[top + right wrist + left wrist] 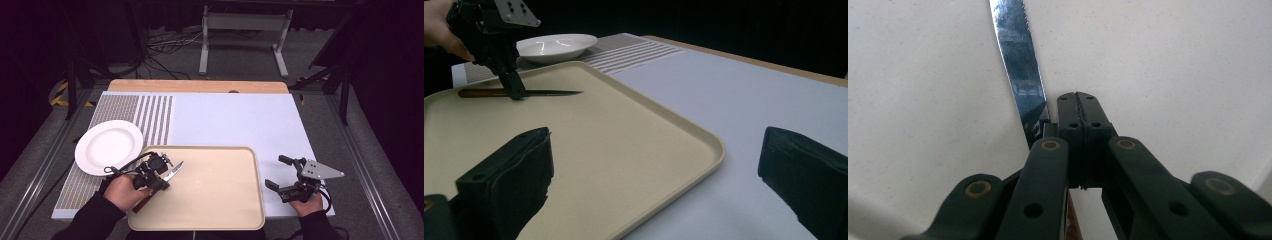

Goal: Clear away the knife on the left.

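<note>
over the tray's left end, a knife lies beside the closed left hand-held gripper

from above, the left hand-held gripper [162,172] sits on the beige tray [220,200], the knife [172,172] at its tip, a white plate [107,146] on the bench nearby; the right hand-held gripper [282,172] stands wide beside the tray. along the left hand-held gripper's own jaws, they meet with nothing between them, the serrated blade [1020,65] lying just left of them. from the right hand-held gripper's camera, its jaws gape wide over the tray edge [704,135], and the knife [524,93] lies flat on the tray.
</note>
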A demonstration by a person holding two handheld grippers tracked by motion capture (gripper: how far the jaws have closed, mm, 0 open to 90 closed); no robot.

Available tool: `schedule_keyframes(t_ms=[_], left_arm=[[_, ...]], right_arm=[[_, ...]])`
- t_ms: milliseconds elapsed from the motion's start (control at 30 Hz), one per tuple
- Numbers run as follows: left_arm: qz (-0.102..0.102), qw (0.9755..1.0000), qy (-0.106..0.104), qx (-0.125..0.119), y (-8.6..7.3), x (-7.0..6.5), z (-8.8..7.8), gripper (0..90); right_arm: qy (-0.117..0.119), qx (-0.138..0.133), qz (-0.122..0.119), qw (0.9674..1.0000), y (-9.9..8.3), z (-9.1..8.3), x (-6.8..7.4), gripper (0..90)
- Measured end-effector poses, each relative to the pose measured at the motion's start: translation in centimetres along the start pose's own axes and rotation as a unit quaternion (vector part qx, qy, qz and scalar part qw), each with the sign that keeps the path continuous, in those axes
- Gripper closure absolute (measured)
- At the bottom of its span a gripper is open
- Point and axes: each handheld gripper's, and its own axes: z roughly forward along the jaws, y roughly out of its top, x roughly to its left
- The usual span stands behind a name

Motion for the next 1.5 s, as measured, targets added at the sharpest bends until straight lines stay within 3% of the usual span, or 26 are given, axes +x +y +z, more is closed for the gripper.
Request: schedule_keyframes(t_ms=[700, 867, 1333, 1500], left_arm=[[-0.041, 0.9987, 0.027, -0.011, -0.9, 2.1, -0.7, 90.0], [-0.042, 0.9986, 0.028, -0.012, -1.0, 2.3, -0.7, 90.0], [-0.065, 0.9968, 0.043, -0.018, -1.4, 3.1, -1.0, 90.0], [-0.083, 0.9951, 0.05, -0.017, -1.6, 3.4, -1.1, 89.9]], right_arm=[[0.001, 0.003, -0.001, 1.0, 0.0, 0.1, 0.0, 1.9], [0.001, 0.002, -0.001, 1.0, 0.0, 0.1, 0.0, 1.9], [0.002, 0.003, 0.0, 1.0, 0.0, 0.1, 0.0, 1.9], [0.001, 0.003, 0.0, 1.0, 0.0, 0.1, 0.0, 1.9]])
